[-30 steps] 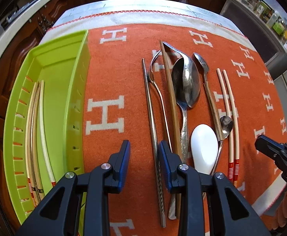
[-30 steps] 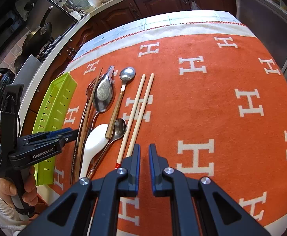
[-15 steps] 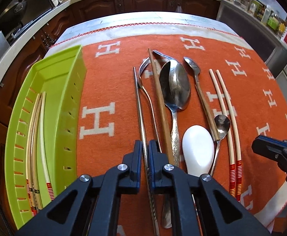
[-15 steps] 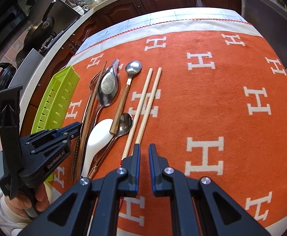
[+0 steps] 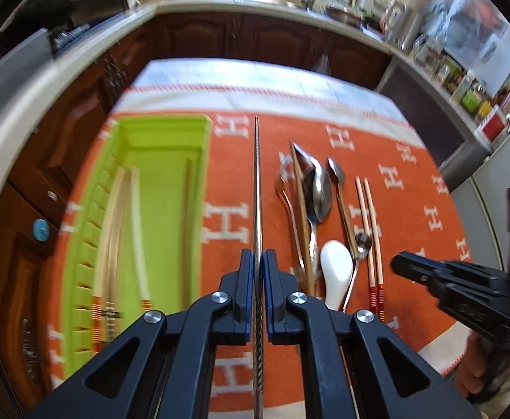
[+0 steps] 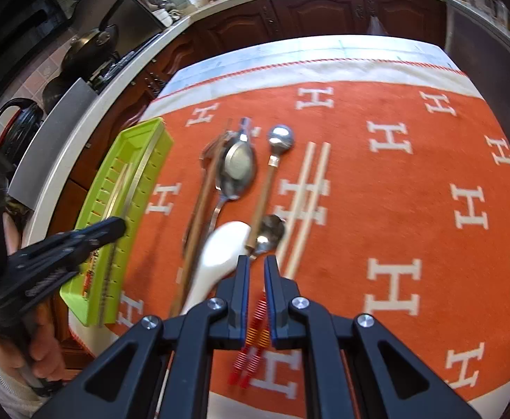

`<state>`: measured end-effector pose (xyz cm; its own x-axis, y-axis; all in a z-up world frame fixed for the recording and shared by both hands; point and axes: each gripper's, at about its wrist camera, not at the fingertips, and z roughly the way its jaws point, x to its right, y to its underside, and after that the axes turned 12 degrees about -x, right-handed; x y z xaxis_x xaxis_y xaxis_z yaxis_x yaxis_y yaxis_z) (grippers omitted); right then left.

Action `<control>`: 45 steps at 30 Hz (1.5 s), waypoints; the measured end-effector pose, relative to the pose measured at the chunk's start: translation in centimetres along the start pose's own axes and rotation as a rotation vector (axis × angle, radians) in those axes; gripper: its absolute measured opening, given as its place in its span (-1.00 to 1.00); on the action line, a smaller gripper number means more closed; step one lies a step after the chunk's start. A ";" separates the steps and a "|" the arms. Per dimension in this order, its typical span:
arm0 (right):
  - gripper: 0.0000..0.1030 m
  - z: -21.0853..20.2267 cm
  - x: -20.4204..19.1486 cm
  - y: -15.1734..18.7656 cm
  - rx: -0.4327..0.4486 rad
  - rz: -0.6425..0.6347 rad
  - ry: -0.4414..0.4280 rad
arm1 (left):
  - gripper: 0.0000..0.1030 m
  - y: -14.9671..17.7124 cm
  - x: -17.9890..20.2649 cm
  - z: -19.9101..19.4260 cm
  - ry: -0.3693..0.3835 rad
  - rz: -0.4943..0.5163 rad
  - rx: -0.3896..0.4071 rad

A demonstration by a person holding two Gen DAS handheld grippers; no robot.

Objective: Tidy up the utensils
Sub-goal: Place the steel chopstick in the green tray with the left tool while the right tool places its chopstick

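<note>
**Steel chopstick lifted, on its way to the green tray**

Since the earlier frames we have clenched on the slim twisted-handle steel chopstick, raised it off the cloth and swung it toward the tray, and our right gripper has come down over the pale pair.

From the left wrist, the left gripper has its blue-padded fingers clamped on the chopstick, which runs straight ahead between them, its tip over the orange H-patterned cloth just right of the lime-green slotted plastic tray. Pale chopsticks already lie along the tray's left side. To do this well, we should keep the stick parallel to the tray's long walls, carry it clear over the near rim, lower until it nearly rests on the floor, then release, so it does not bounce or cross the others.

From the right wrist, the right gripper hovers with fingers nearly closed, a narrow gap showing, above the red-banded ends of the pale wooden chopstick pair; we judge they grip nothing. The white ceramic soup spoon lies just left of them, so any descent should stay clear of it.
</note>
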<state>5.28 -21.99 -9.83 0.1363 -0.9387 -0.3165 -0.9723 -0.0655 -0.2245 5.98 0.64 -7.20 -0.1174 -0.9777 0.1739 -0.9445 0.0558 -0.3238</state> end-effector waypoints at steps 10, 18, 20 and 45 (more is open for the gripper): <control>-0.70 2.1 -3.5 -3.0 0.022 -0.033 -0.029 | -0.94 0.1 -6.6 -2.5 -0.149 -0.065 0.072; -0.70 5.3 -3.7 -4.6 -0.035 0.019 -0.023 | -0.93 0.5 -9.4 -0.3 -0.155 -0.074 0.033; -0.70 5.8 -3.7 -4.8 -0.046 0.028 -0.020 | -0.86 0.5 -9.8 0.0 -0.158 -0.080 0.032; -0.83 7.5 -5.8 -5.8 -0.036 -0.006 0.094 | -0.66 0.1 -12.8 -1.5 -0.111 -0.172 0.072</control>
<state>11.53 -13.59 -13.62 0.1253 -0.9658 -0.2269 -0.9779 -0.0816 -0.1925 6.92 13.49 -8.11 0.0819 -0.9881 0.1305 -0.9227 -0.1246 -0.3649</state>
